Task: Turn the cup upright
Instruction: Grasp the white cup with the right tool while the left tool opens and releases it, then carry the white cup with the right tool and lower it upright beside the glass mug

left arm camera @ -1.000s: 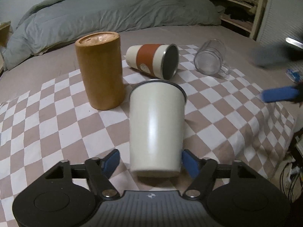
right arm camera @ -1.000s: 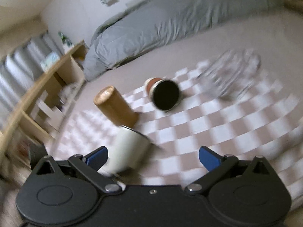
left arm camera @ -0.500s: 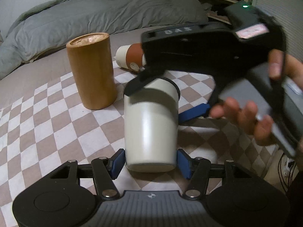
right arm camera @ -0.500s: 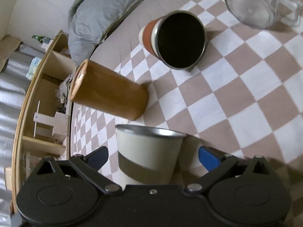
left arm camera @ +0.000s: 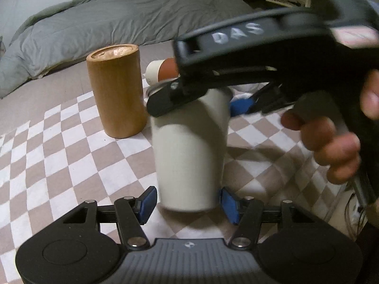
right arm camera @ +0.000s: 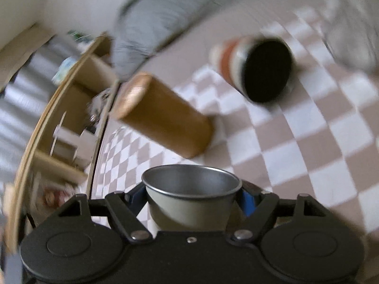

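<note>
Your right gripper (right arm camera: 193, 201) has come in over the last second and now hugs the white cup (right arm camera: 189, 198) just under its rim, with a blue pad tight against each side, so it looks closed on the cup. A second ago it was far off to the side with its fingers wide apart. Your left gripper (left arm camera: 188, 204) sits low at the bottom of the white cup (left arm camera: 189, 151). Its blue pads (left arm camera: 148, 201) were close on the cup half a second ago, but now there is a small gap on each side, so it has let go and holds nothing. The cup stands up straight on the checkered cloth (left arm camera: 71, 161), mouth up, so this one looks done, and the hold has passed from your left side to your right. Just behind it stands the tall brown cup (left arm camera: 117, 90) with its bottom up. Farther back the red and white cup (right arm camera: 255, 68) lies on its side, and a clear cup (right arm camera: 353, 45) shows only as a blur. Those look like the ones left to turn.
</note>
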### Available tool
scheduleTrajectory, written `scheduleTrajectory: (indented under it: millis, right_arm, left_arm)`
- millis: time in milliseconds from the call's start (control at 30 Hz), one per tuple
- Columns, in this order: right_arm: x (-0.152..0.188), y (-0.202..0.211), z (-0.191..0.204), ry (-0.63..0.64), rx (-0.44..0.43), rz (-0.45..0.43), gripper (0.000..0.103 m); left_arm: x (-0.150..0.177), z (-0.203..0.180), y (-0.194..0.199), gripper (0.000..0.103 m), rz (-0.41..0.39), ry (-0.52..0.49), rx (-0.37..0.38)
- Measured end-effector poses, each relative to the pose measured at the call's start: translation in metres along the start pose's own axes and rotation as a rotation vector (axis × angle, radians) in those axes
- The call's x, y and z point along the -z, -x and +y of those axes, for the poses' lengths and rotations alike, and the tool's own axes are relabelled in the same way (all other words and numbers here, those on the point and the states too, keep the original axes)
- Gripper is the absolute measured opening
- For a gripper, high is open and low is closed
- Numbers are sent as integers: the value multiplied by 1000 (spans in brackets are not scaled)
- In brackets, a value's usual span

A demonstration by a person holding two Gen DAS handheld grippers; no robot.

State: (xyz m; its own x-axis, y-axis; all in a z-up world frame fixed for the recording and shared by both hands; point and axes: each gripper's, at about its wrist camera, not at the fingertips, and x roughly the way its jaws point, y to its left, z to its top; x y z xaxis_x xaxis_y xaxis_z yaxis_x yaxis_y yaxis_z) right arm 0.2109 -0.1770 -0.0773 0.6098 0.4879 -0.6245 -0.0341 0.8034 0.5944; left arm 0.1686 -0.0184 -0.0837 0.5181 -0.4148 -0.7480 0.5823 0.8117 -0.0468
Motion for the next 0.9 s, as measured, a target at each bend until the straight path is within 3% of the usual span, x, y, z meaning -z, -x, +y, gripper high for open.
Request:
scheduleTrajectory:
  millis: [133, 367, 633, 900]
  right_arm:
    - [8, 31, 24, 241, 73, -143, 78]
    - [5, 82, 3, 355, 219, -276, 78]
    - [-7, 125, -46, 354, 461, -418, 78]
    - [-14, 126, -91, 324, 664, -450, 78]
  left_arm:
    - [-1, -4, 8, 71, -21, -7, -10]
    - [-3, 5, 14, 79, -61, 104, -9]
    - [-6, 11, 16, 82, -95, 158, -24]
    - [-4, 11, 16, 83, -103, 158, -33]
